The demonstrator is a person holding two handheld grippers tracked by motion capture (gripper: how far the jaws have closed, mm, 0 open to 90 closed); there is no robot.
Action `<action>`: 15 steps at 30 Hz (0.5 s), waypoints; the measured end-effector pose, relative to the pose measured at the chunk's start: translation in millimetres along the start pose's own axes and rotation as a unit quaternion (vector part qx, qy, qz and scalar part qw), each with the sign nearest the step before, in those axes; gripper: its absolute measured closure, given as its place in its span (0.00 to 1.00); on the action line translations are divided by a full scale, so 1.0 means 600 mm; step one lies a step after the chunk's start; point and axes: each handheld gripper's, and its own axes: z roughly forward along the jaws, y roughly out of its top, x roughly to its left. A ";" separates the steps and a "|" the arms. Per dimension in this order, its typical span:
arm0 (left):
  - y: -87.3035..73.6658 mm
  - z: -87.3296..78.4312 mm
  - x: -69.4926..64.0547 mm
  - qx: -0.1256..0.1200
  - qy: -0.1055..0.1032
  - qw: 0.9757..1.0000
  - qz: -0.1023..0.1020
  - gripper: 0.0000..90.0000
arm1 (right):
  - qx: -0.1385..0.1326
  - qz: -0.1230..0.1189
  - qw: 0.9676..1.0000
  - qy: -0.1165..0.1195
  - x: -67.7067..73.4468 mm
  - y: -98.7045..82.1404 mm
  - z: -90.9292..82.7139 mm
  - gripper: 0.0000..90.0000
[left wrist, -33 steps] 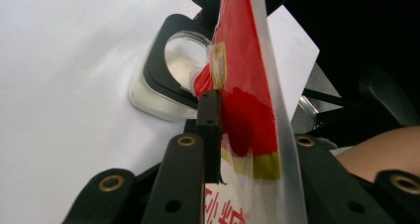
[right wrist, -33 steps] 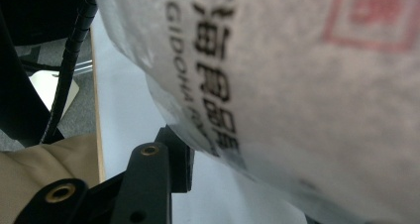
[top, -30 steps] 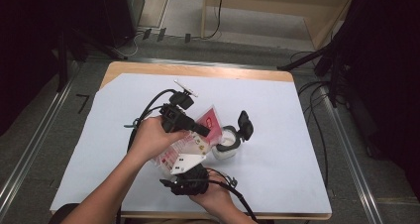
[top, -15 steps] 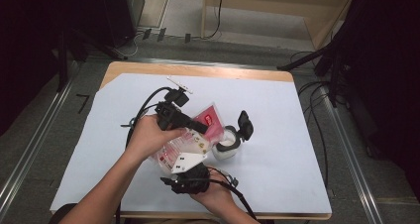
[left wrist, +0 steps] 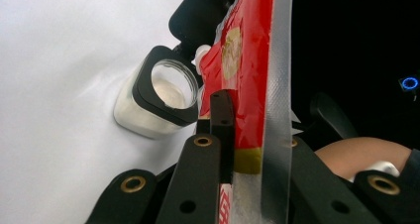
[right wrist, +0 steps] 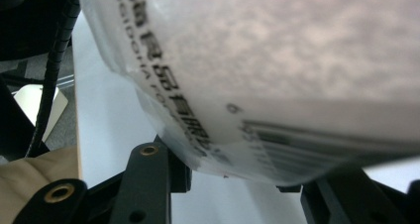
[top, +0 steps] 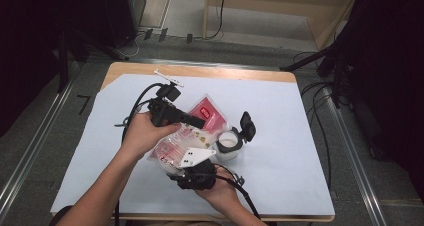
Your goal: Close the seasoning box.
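So the red snack pouch (top: 200, 128) was held up off the worktop (top: 280, 186), between both hands, just left of the open jar (top: 227, 145) with its black flip lid (top: 247, 126). Left claw (left wrist: 225, 135) had just finished closing and was clamped tight on the pouch's edge. Right claw (top: 192, 173) gripped the pouch's bottom end from below, its printed back bulging over the jaws. Jar sat on the white sheet (top: 100, 146).

Pouch (right wrist: 277, 70): black print and barcode along edge, too blurred to read.
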 end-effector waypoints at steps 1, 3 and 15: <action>0.000 -0.002 0.000 -0.001 -0.002 1.000 0.002 0.97 | 0.000 0.001 1.000 -0.002 -0.002 0.000 -0.001 0.67; 0.000 -0.007 -0.001 -0.007 -0.002 1.000 0.006 0.98 | -0.005 0.004 1.000 -0.005 -0.008 -0.001 -0.004 0.67; -0.011 -0.031 0.004 -0.020 0.007 1.000 0.001 0.99 | -0.009 0.018 1.000 -0.005 -0.023 -0.005 -0.009 0.66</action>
